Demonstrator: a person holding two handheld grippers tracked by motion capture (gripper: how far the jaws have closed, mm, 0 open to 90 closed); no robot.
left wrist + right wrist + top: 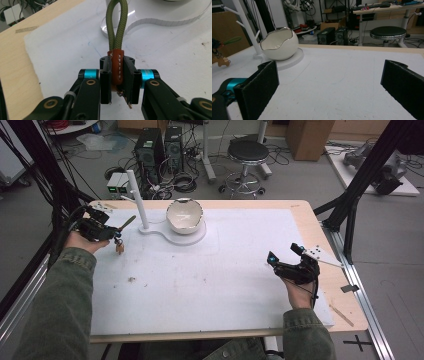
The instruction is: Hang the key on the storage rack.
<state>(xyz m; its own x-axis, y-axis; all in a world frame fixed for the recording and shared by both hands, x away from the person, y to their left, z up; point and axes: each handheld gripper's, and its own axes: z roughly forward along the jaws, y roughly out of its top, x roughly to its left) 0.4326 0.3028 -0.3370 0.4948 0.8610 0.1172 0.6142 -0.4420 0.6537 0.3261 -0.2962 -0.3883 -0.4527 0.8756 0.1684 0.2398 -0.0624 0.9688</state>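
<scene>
My left gripper (112,231) is shut on a keychain, held just above the white mat at the far left. In the left gripper view the jaws clamp its brown leather sleeve (117,67), and an olive-green cord loop (115,25) sticks out ahead towards the stand. A small wooden charm (120,247) dangles below the gripper. A white peg stand (136,195) rises just right of the loop, and a white egg-shaped bowl (185,216) sits on its base. My right gripper (284,252) rests open near the mat's right edge, nothing between its pads (262,82).
The white mat (210,275) covers most of the wooden table (345,300). A person's green sleeves enter from the bottom. In the right gripper view the bowl (279,45), stand (244,22) and green loop (233,40) lie far left. A stool (247,152) and computers stand beyond the table.
</scene>
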